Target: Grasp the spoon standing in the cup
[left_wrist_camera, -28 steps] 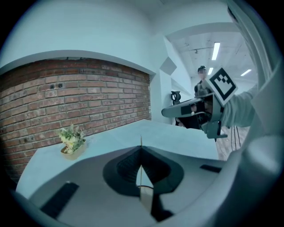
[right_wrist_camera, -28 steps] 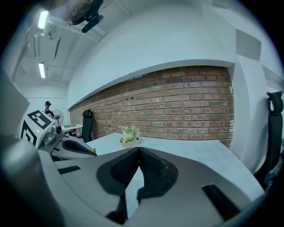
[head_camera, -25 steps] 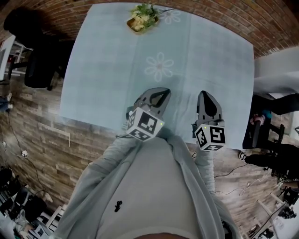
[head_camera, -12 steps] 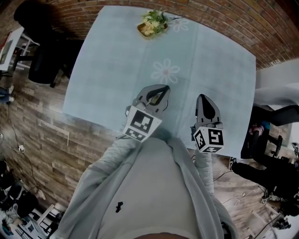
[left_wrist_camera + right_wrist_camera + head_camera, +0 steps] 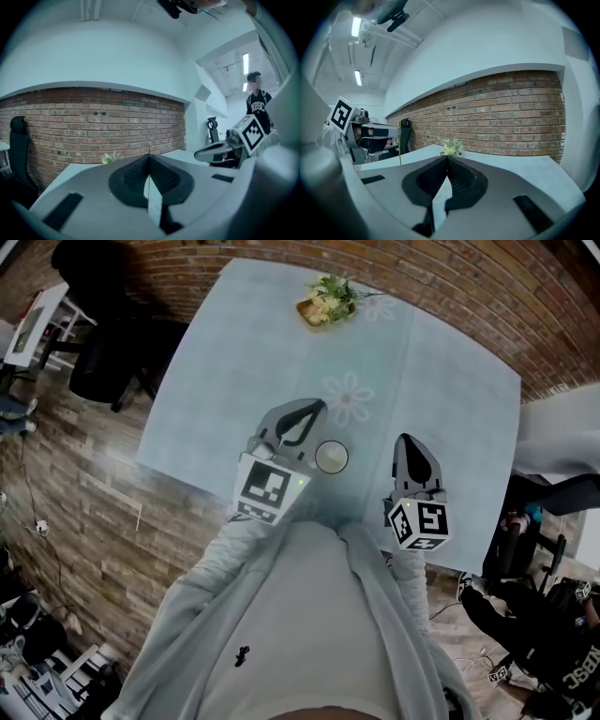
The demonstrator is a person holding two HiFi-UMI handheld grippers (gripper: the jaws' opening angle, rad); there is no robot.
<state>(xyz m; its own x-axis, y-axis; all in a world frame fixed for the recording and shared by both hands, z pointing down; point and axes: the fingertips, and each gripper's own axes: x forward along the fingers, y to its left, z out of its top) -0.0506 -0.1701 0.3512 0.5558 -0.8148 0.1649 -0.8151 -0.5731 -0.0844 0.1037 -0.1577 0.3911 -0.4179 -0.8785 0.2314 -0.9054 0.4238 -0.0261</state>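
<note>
Where the left gripper (image 5: 314, 409) is clenched, its jaws pinch the spoon (image 5: 400, 151), seen only as a thin yellowish shaft hanging upright below them; its bowl cannot be made out. The cup (image 5: 331, 457) stands on the table (image 5: 216, 399) just right of that gripper, between it and the right gripper (image 5: 410, 440), whose jaws are pressed together on nothing. Whether the shaft's lower end reaches the cup cannot be told. Further off are a flower print (image 5: 349, 396), a plant (image 5: 328, 304) at the far edge, a dark chair (image 5: 103, 371) beside the table and a brick wall (image 5: 450, 277) behind.
</note>
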